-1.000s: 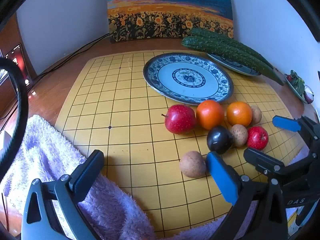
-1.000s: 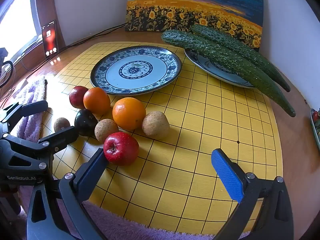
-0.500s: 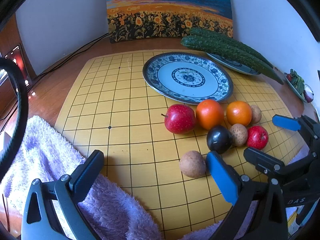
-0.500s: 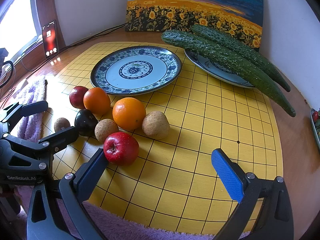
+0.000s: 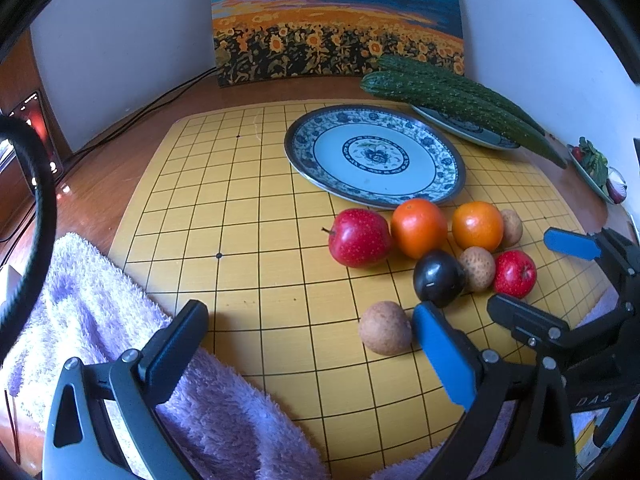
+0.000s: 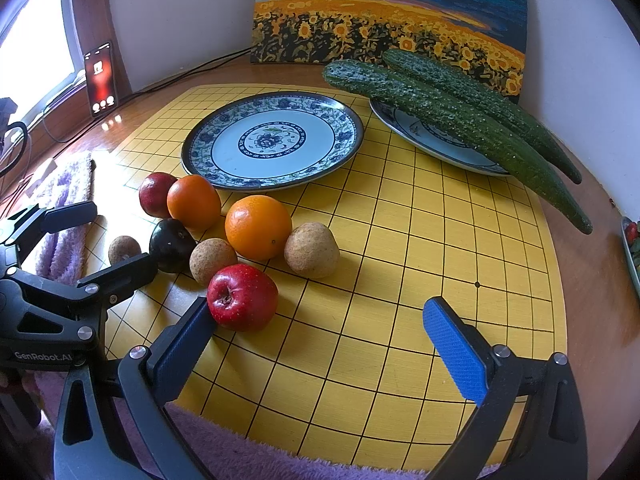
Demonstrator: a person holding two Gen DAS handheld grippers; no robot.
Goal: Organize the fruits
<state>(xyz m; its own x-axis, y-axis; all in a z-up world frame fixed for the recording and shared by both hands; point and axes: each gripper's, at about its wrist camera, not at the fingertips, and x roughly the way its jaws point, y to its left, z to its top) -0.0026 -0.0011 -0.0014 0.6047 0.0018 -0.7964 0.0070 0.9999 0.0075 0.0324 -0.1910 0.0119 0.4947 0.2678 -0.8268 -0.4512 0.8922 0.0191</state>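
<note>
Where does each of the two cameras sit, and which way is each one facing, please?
Left wrist: on the left gripper, low at the board's near left, facing the empty plate and painting; its own open fingers show, and the right gripper.
Right wrist: on the right gripper, near right of the board, facing the cucumbers; its own open fingers show, and the left gripper.
Shared: the plate, cucumbers, fruit cluster, yellow grid board, painting.

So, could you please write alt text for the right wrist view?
The open right gripper hovers over a yellow grid board, its left finger beside a red apple. Behind lie oranges, brown fruits and a dark plum, an empty blue-patterned plate, and two cucumbers on another plate.
</note>
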